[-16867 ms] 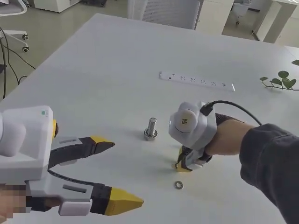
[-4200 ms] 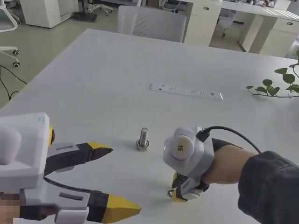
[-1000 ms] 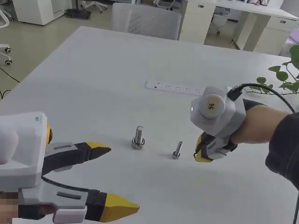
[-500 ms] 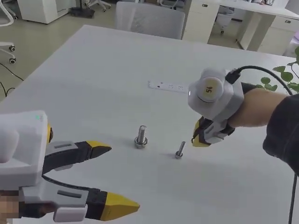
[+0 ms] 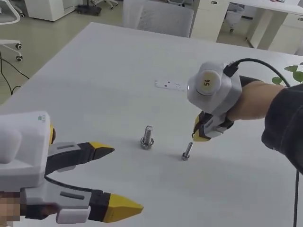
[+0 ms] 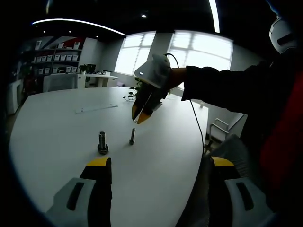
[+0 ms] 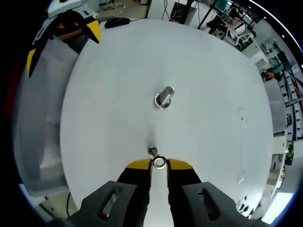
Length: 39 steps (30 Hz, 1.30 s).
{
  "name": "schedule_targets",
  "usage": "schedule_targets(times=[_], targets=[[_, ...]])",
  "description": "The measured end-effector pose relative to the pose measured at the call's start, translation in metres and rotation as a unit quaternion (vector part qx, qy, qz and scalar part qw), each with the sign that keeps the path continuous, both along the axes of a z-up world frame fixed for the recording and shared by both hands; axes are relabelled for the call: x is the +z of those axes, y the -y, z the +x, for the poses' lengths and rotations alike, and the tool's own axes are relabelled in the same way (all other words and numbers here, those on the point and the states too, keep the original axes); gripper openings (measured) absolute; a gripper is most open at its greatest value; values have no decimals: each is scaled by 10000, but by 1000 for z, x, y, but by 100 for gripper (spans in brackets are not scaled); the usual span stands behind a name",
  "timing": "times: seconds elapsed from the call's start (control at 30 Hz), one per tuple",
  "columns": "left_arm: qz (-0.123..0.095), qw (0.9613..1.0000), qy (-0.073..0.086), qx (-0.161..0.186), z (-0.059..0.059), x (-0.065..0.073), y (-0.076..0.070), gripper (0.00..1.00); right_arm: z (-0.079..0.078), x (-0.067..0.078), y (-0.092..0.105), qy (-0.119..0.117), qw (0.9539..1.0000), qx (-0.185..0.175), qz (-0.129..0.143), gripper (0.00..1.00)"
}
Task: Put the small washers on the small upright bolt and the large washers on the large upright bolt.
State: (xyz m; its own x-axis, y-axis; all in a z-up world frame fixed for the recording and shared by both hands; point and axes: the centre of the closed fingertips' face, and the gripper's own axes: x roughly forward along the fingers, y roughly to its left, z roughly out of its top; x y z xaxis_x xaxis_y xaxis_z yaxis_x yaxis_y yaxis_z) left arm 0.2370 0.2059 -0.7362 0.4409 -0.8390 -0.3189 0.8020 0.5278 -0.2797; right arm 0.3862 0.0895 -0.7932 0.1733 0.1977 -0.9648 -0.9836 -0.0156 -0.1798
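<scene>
The large upright bolt point(image 5: 147, 136) stands mid-table with washers at its foot, and the small upright bolt point(image 5: 187, 151) stands to its right. My right gripper point(image 5: 200, 134) hovers just above and to the right of the small bolt. In the right gripper view, my right gripper point(image 7: 159, 165) is shut on a small washer point(image 7: 159, 162), with the small bolt point(image 7: 152, 151) right beyond the tips and the large bolt point(image 7: 164, 97) farther off. My left gripper point(image 5: 115, 179) is open and holds nothing at the near left. From it I see the large bolt point(image 6: 102, 143), the small bolt point(image 6: 132, 136) and the right gripper point(image 6: 142, 112).
A white power strip point(image 5: 168, 85) lies on the white table point(image 5: 94, 80) beyond the bolts. A grey chair point(image 5: 158, 19) stands at the far edge. Plant leaves point(image 5: 296, 71) reach in at the right. A cable point(image 5: 246, 64) runs from the right gripper.
My right gripper has lifted and moved in toward the small bolt, from beside it to just above it. The left gripper has stayed in place, open.
</scene>
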Motion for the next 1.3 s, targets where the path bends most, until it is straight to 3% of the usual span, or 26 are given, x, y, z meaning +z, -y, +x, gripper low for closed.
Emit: schedule_targets(times=[0.67,1.3], targets=[[21,10000,-68,45,4,-4,-2,84,8,-21,-1,-193,9998,35,-69,14],[46,9999,-141,58,4,-9,-2,84,2,-33,-1,-339,9994,42,-95,14]])
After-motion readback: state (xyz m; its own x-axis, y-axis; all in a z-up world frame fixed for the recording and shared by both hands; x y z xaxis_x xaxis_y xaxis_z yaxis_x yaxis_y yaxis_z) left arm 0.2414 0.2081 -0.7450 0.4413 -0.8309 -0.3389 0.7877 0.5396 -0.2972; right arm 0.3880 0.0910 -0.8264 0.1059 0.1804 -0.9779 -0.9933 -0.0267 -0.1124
